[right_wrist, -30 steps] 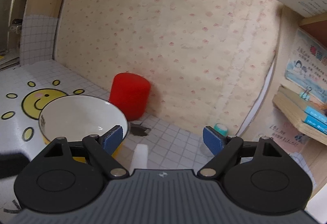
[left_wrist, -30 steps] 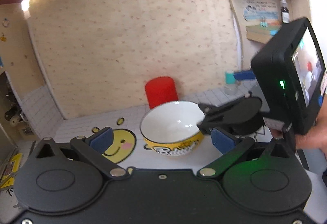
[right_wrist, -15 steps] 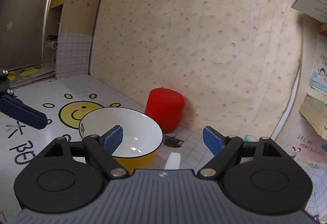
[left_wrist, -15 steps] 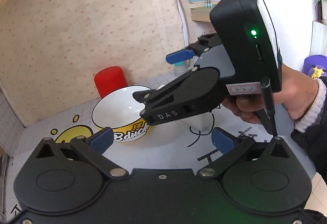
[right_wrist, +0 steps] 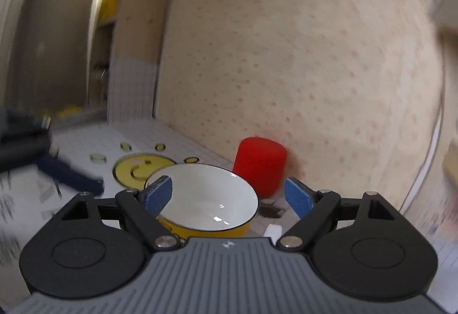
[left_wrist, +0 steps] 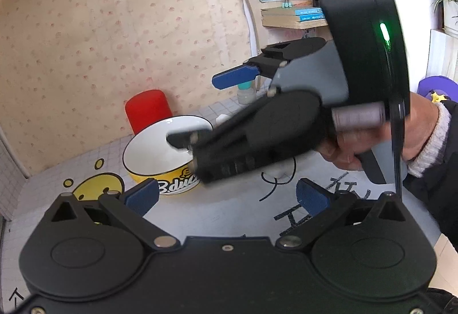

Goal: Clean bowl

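Standing on worktop (left_wrist: 229, 208): yellow bowl (left_wrist: 160, 153) with white inside, upright, near the far wall
Behind bowl: red cylinder (right_wrist: 259, 165), just beside its far rim
Left tongs (left_wrist: 226, 196): blue pads apart, holding nothing, near side of the bowl
Right tongs (right_wrist: 229, 195): pads apart, held over the bowl's right side, gripping nothing
Right hand (left_wrist: 380, 139): wrapped around the right tongs' handle
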A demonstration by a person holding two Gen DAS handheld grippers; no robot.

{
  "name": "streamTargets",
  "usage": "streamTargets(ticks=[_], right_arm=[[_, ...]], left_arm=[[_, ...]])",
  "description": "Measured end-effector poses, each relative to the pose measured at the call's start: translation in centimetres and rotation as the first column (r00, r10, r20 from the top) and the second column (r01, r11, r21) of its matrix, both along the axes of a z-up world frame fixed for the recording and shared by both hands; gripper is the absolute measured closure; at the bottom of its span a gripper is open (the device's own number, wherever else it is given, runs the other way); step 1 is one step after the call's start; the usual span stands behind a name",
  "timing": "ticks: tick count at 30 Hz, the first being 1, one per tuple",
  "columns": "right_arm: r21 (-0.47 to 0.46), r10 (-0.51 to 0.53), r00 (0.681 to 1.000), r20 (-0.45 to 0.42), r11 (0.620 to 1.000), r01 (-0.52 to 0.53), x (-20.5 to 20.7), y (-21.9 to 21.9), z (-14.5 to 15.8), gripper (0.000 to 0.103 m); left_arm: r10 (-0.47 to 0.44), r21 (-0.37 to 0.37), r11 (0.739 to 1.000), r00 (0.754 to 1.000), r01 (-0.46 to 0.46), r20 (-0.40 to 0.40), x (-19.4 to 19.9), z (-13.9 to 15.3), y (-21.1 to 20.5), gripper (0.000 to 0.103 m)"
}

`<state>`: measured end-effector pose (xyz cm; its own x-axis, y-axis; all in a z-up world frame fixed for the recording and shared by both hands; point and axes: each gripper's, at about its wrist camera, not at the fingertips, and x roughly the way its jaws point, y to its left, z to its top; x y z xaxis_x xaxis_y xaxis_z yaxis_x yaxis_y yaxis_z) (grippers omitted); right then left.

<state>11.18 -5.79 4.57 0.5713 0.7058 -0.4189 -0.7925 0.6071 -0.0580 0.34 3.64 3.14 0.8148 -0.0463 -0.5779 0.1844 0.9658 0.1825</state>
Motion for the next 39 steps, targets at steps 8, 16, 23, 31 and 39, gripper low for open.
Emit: streamTargets(ticks=[8,16,23,31,39], right_arm=[[-0.075,0.038,0.987,0.156,0.997,-0.027,2.2,-0.4,-0.6,0.017],[-0.040,0.070,0.996,0.056,0.997,-0.068,2.9,-1.9,-0.9,0.017],[-0.078,0.107,0.992,0.073,0.992,-0.101,1.9,-2.0,-1.1,0.017],[-0.006,-0.036,0.999,-0.017,0.999,0.036,1.1,-4.0,-0.6,0.017],[-0.092,-0.232,0.973,0.010,0.968,0.232,-2.4,-4.5,0.0,0.017]], left_arm=[[-0.002,0.003,1.000,1.000,0.002,0.021,0.9,0.0,0.6,0.001],[0.056,-0.029,0.998,0.998,-0.055,0.018,3.0,0.1,1.6,0.001],[0.059,-0.054,0.997,0.998,-0.060,-0.017,3.1,-0.7,1.5,0.001],[0.044,-0.050,0.998,0.999,-0.045,-0.007,2.0,-0.5,0.7,0.001],[0.071,-0.045,0.996,0.997,-0.072,-0.016,1.6,-0.6,0.4,0.001]])
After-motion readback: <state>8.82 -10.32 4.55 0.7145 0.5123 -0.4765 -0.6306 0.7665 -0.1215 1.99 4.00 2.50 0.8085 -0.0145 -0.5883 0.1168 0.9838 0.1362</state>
